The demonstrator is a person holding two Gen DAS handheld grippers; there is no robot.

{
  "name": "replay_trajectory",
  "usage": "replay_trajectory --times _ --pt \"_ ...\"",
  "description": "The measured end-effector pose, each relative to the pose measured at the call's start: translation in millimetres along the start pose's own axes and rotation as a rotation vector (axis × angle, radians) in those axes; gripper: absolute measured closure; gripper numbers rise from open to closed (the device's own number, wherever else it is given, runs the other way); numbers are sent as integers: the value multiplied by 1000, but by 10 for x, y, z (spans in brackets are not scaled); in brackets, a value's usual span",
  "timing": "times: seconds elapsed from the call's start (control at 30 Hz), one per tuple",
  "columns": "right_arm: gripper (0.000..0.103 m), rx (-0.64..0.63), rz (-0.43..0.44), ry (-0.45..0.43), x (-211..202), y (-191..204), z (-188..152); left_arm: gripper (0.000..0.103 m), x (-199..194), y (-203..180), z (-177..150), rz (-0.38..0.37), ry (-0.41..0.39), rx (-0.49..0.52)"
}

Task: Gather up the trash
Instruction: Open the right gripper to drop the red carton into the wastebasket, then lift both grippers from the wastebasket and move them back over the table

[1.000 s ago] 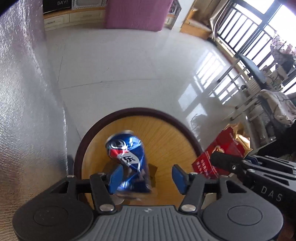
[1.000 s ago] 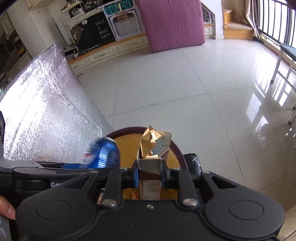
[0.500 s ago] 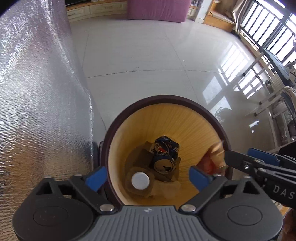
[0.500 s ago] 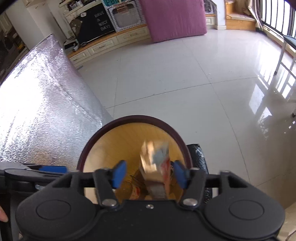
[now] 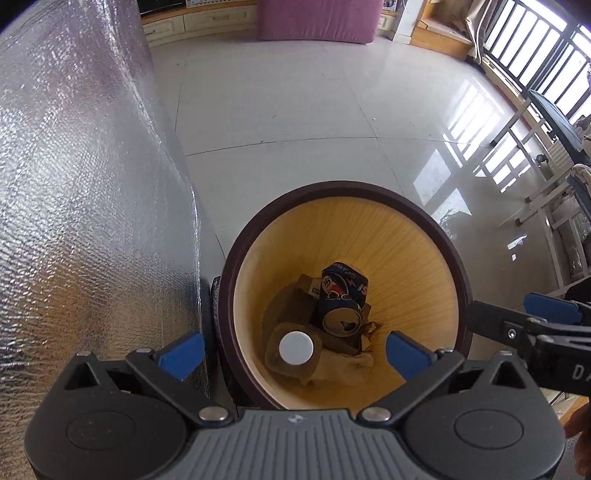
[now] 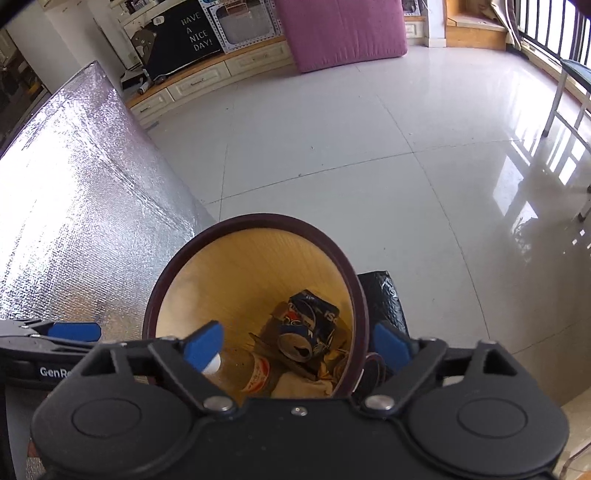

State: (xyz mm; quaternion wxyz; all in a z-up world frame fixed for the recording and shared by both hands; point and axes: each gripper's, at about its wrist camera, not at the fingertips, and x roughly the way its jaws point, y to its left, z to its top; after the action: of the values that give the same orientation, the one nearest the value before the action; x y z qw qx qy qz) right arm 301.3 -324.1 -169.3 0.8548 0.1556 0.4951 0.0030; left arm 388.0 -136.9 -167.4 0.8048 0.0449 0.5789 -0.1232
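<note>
A round trash bin (image 5: 343, 185) with a dark brown rim and a yellow inside stands on the floor below both grippers. At its bottom lie a dented blue soda can (image 5: 341, 295), a bottle with a white cap (image 5: 295, 347) and crumpled brown paper (image 5: 343, 365). My left gripper (image 5: 293, 354) hangs open over the bin mouth with nothing between its blue pads. My right gripper (image 6: 297, 345) is also above the bin (image 6: 255, 219); its jaws are opening and hold nothing. The can (image 6: 310, 325) and the bottle (image 6: 243, 373) show below it.
A silver foil-covered surface (image 5: 92, 184) stands against the bin's left side. A black bag (image 6: 380, 295) sits behind the bin on the right. Glossy white floor tiles stretch ahead to a pink mattress (image 6: 340, 29) and low cabinets. Chair legs and a railing (image 5: 535, 110) stand at right.
The left gripper let go of the blue can, which dropped to the bin's bottom. The right gripper released the red and gold packet, which fell in. Both jaws spread wide.
</note>
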Motion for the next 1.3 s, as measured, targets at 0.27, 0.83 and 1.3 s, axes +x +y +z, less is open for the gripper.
replay_trajectory --times 0.27,0.83,1.3 --pt "0 -20 -40 -6 -66 -57 -1 0 -148 118 -51 42 -39 -58" --pt "0 -83 -106 -3 -249 -34 -129 0 -425 103 -307 53 -89 -89" --pt "0 -128 -121 -36 -669 167 -275 0 -859 191 -521 17 -136 -150"
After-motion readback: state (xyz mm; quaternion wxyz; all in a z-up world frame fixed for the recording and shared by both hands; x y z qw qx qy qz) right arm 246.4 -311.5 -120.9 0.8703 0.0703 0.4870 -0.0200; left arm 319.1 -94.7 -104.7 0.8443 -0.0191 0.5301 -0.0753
